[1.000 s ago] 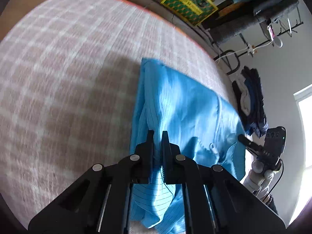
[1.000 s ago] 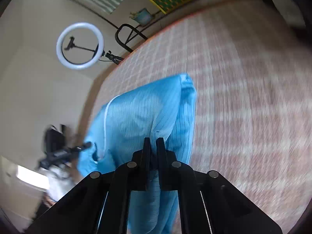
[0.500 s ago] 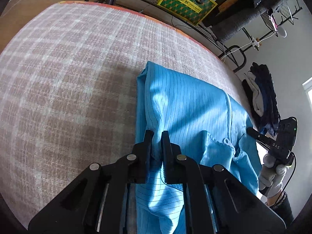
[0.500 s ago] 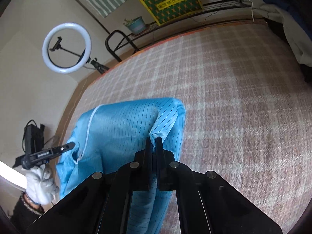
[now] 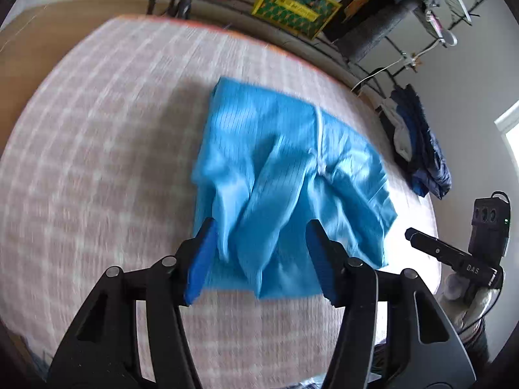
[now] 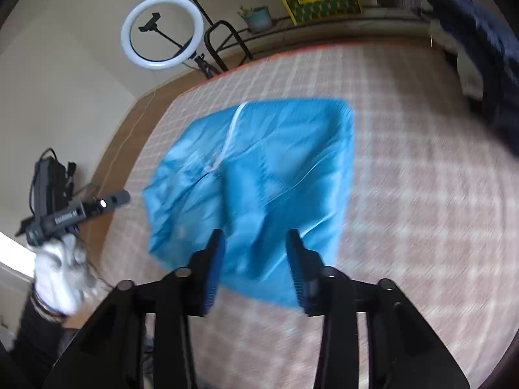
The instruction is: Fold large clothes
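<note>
A light blue pinstriped garment (image 5: pixel 285 168) with a white zip line lies folded and rumpled on the plaid bed cover (image 5: pixel 97 162). In the left wrist view my left gripper (image 5: pixel 261 227) hovers above the garment's near edge. Its jaws are opening and the blue pads (image 5: pixel 202 253) touch no cloth. The right wrist view shows the same garment (image 6: pixel 259 162) below my right gripper (image 6: pixel 256 235), whose jaws are also opening with nothing pinched. A white-gloved hand (image 6: pixel 61 272) holding the other gripper shows at the left edge.
A pile of dark clothes (image 5: pixel 418 149) lies at the bed's right edge. Behind the bed stand a yellow-green crate (image 5: pixel 295 3), a metal rack and a ring light (image 6: pixel 162 32). Wooden floor (image 6: pixel 129 136) borders the bed cover (image 6: pixel 421 194) on the left.
Both grippers were shut on raised folds of the blue garment. Both have let go, opened and pulled up and back. The cloth has dropped flat onto the bed.
</note>
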{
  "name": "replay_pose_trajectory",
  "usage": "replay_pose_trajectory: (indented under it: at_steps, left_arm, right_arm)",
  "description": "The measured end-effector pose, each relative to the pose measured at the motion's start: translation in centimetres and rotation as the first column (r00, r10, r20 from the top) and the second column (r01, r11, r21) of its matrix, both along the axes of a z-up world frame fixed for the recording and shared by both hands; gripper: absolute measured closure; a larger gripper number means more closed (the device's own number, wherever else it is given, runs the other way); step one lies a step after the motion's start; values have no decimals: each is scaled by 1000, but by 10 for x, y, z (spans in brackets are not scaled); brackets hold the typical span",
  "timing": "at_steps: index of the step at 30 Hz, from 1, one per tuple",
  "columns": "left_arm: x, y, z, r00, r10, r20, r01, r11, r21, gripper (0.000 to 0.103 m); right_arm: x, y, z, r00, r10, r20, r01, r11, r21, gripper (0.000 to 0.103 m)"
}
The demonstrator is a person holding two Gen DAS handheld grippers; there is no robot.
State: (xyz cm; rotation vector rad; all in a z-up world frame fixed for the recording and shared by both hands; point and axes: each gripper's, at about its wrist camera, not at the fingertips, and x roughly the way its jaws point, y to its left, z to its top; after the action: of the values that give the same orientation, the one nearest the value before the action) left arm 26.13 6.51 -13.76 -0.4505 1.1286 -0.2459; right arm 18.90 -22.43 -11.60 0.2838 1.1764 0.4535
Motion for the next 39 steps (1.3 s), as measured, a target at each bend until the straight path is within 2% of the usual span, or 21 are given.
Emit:
replay_pose_trajectory:
  at_steps: [4,8,9,10,14,16,17,19,21,24,25,27,28,32,35,37,39]
  left_arm:
    - [-12,-6,-20,994,57,-94,-56,998,10,45]
    - [-17,-4,-43,977,105,-185,-118,991,-61,45]
    - [-17,-3,-46,974,115,-196,-131,989,-72,49]
    - [-15,-3,-49,973,115,-203,-132,989,-72,58]
    - [-10,-2,-59,963,122,-240,-151,982,-109,74]
    - [-7,-1,-64,959,131,-253,-167,978,-126,90]
    - [-6,-2,-64,958,132,-254,-168,978,-123,93]
    - [-5,-8,-59,966,128,-226,-156,981,-111,100]
    - [-5,-6,-51,973,134,-187,-157,981,-115,102]
    - [-10,6,-30,978,173,-112,-192,964,-183,103]
    - [-11,10,-22,980,185,-80,-197,961,-193,103]
    - [-11,9,-17,983,178,-32,-181,971,-159,103]
    - [-10,4,-20,986,163,-30,-166,977,-132,103]
    - [-12,-8,-48,990,122,-74,-125,991,-50,103]
    - [-15,-20,-62,993,79,-90,-77,997,23,103]
    - [-17,-24,-62,994,55,-94,-50,997,51,103]
    - [-20,-24,-55,995,45,-90,-39,997,65,102]
  right_arm:
    - [5,22,-20,995,-48,-85,44,998,-48,62]
    - [9,25,-39,983,-96,-158,92,995,-33,62]
    - [11,24,-42,980,-108,-168,105,994,-28,62]
    - [13,24,-46,977,-114,-182,113,994,-14,62]
    - [17,30,-57,968,-114,-223,119,993,10,62]
    - [20,34,-59,967,-105,-231,110,994,8,72]
    - [19,35,-61,967,-100,-236,107,994,16,77]
    - [18,36,-63,965,-83,-249,100,993,56,97]
    - [17,37,-55,974,-78,-213,93,994,62,100]
    - [7,37,-28,998,-57,-39,58,997,42,101]
    - [2,38,-16,998,-40,53,39,999,26,102]
    - [-9,42,-3,980,-10,198,18,999,-41,102]
    - [-15,43,-3,971,1,239,14,998,-64,102]
    - [-29,44,-29,968,29,250,8,989,-145,102]
    - [-31,48,-53,977,61,204,-20,979,-202,102]
    - [-34,42,-63,988,66,140,-39,982,-186,102]
    - [-35,41,-61,992,77,95,-62,986,-157,100]
